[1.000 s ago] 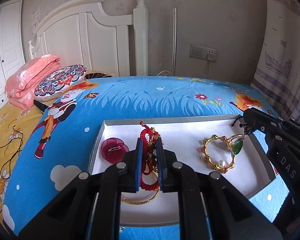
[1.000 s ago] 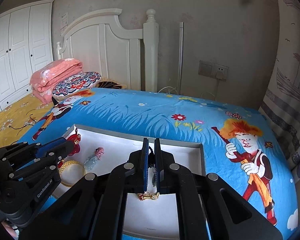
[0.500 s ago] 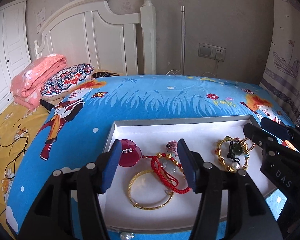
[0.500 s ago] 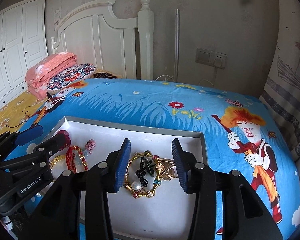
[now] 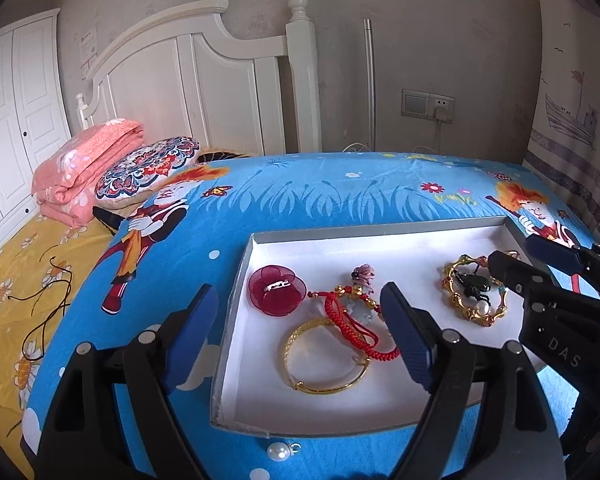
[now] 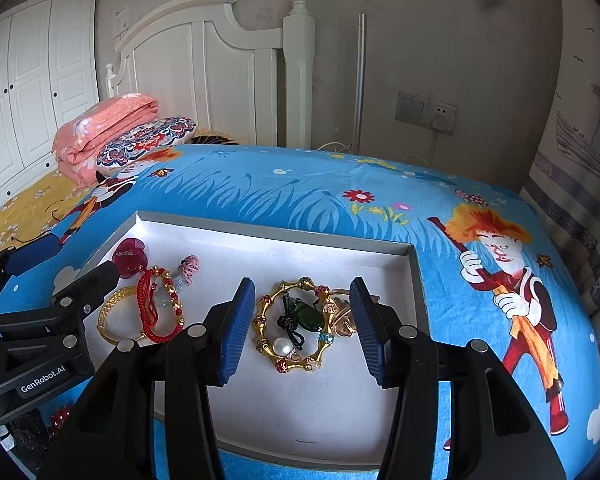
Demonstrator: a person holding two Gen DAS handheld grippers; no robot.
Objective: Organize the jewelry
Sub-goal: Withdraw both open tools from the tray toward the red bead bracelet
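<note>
The left gripper, blue ribbed pads opening, gripped nothing; the braided red cord bracelet lay between its fingers in the shallow white cardboard tray. The right gripper, also opening and empty, flanked the gold bamboo-link bangle.

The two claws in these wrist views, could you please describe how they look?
Both are alike: black angular plastic arms with round silver bolts, each ending in two blue ribbed pads. The left claw carries white "GenRobot.AI" lettering on its side; the right claw shows white letters "DAS". No cables or sleeves are visible.
</note>
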